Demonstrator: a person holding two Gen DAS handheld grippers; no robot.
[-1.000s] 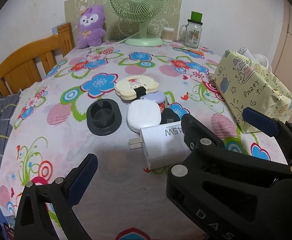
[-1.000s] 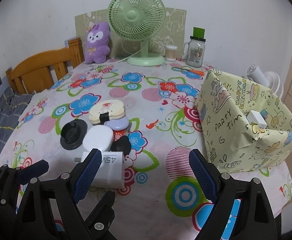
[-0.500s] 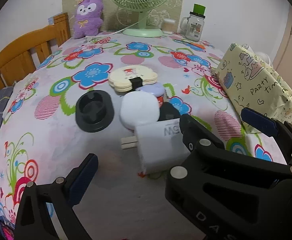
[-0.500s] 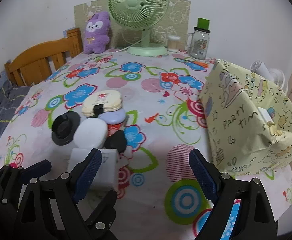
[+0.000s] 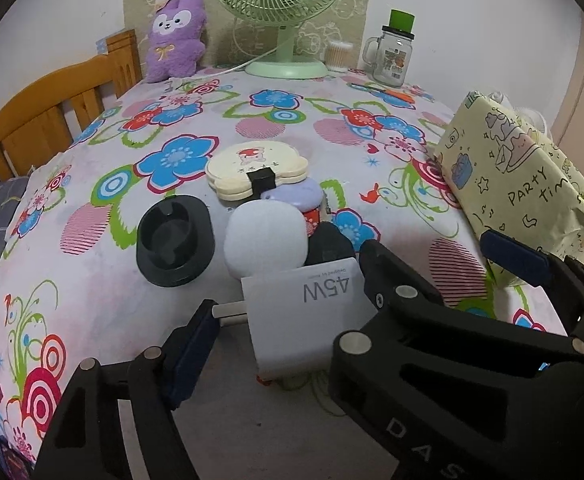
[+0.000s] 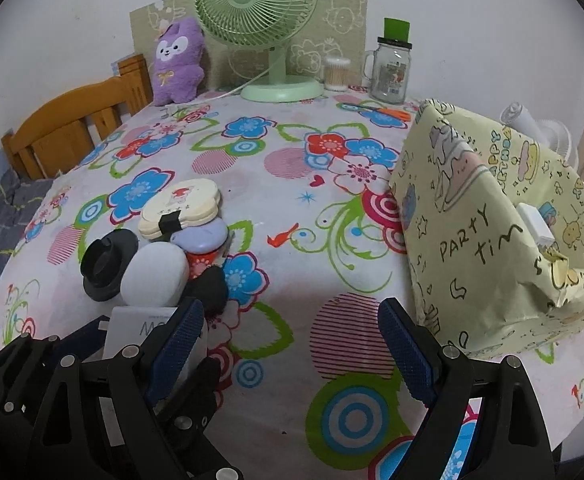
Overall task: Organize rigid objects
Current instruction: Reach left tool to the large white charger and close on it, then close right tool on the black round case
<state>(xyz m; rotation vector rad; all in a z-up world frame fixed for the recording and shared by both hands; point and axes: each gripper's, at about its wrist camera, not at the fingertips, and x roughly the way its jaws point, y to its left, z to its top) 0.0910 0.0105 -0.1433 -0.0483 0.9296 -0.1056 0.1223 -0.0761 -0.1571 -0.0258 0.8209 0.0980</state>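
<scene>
The left gripper has just been closing, its jaws either side of the white charger marked 45W; whether the pads press it I cannot tell. The right gripper, just beside it, stands wide apart over bare floral bench. Just beyond the charger cluster a white case, black holder and cream compact. The wrapped box sits beyond the right gripper's right finger.

likely bedroom, plush toy, wooden headboard
</scene>
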